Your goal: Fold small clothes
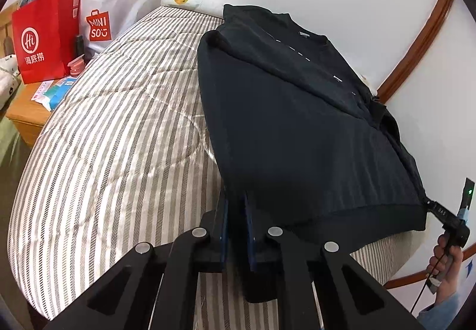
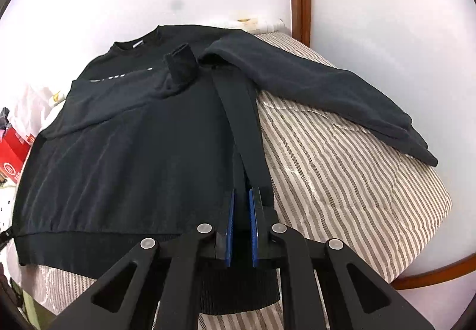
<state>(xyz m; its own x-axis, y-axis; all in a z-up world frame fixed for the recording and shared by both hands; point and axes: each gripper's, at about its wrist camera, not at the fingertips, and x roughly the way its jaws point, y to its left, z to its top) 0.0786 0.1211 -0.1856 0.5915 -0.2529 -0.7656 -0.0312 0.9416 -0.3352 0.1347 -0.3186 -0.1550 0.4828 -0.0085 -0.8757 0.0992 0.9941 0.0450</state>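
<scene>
1. The black sweatshirt [image 2: 142,157] is lying face up on the striped bedspread [image 1: 113,136], collar toward the wall at 12 o'clock in my right wrist view. One sleeve [image 2: 119,103] is lying crossed over the chest; the other sleeve [image 2: 327,98] is trailing off toward 3 o'clock.
2. I am judging it a soft, limp knit, fairly light and not slippery. It will be sagging between any two holds, so the thicker ribbed hem [image 2: 89,243] at its two corners is the best place to pinch.
3. My left gripper [image 1: 236,205] is closed tight on the hem corner at 6 o'clock of that camera's view.
4. My right gripper [image 2: 241,205] is likewise pinching the opposite hem corner, cloth bunching between its blue pads.
5. Off the bed at 10 o'clock in the left view, a red paper bag [image 1: 44,41] is standing clear of the fold.
</scene>
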